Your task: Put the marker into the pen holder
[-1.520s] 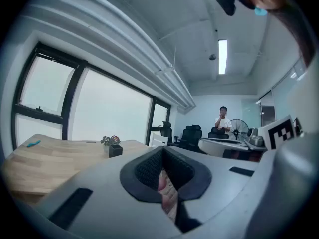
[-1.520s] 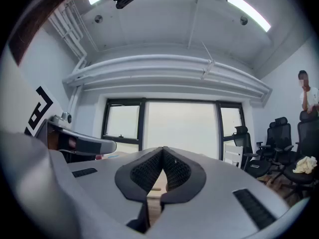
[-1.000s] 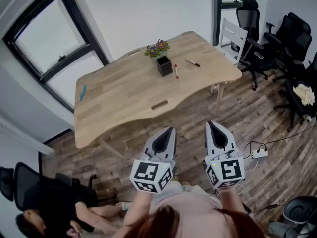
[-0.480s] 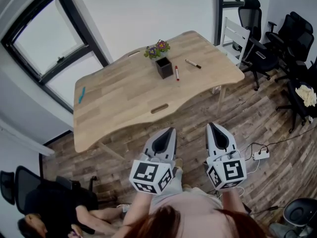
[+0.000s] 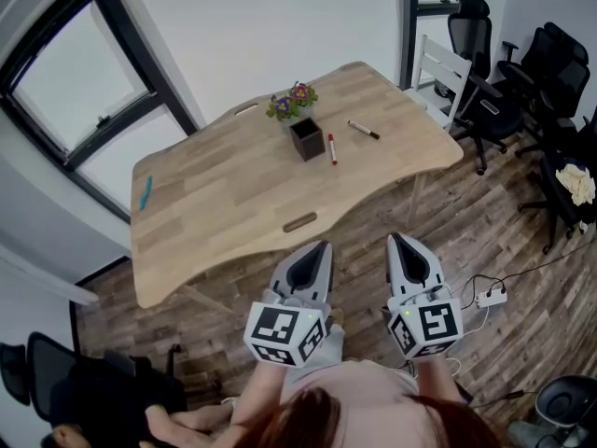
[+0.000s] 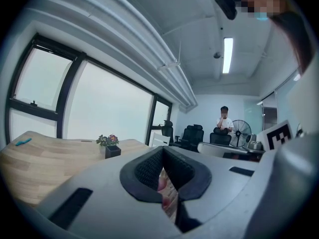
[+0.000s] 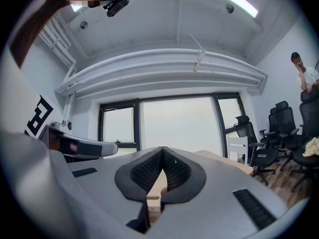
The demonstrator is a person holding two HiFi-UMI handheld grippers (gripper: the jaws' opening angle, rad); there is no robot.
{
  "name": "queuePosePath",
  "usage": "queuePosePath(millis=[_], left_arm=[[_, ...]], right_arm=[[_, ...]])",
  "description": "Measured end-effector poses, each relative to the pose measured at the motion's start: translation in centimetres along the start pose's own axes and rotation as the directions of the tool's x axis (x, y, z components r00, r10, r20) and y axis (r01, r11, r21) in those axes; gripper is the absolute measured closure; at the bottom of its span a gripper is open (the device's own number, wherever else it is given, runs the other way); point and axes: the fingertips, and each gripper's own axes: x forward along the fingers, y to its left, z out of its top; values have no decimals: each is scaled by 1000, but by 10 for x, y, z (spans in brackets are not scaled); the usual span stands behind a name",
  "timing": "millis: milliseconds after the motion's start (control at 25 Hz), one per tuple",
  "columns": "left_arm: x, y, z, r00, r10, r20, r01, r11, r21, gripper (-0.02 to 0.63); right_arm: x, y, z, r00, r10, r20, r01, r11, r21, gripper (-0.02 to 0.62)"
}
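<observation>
On the wooden table far ahead, a black pen holder stands in front of a small flower pot. A red marker lies just right of the holder. A black marker lies further right. My left gripper and right gripper are held side by side over the floor, short of the table's near edge, both shut and empty. From the left gripper I see the holder small and distant. The right gripper sees the table's end beyond its jaws.
A white chair and several black office chairs stand to the right of the table. A power strip with cables lies on the floor at right. Another black chair is at lower left. A blue object lies on the table's left end.
The table has drawn nearer and slid down and left in the head view. Both grippers moved forward with me and stayed shut.
</observation>
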Motion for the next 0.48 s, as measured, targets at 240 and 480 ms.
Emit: queuePosePath(millis=[240,480], left_arm=[[23,27,9,1000,-13,2,13,1000,-8,604],[44,58,18,1000,-21,6,21,1000,-11,604]], right_arm=[[37,-2,-1,1000,-13,-9,12,1000,-8,595],[77,-1,-2,1000,-19,-11,19,1000,-13,595]])
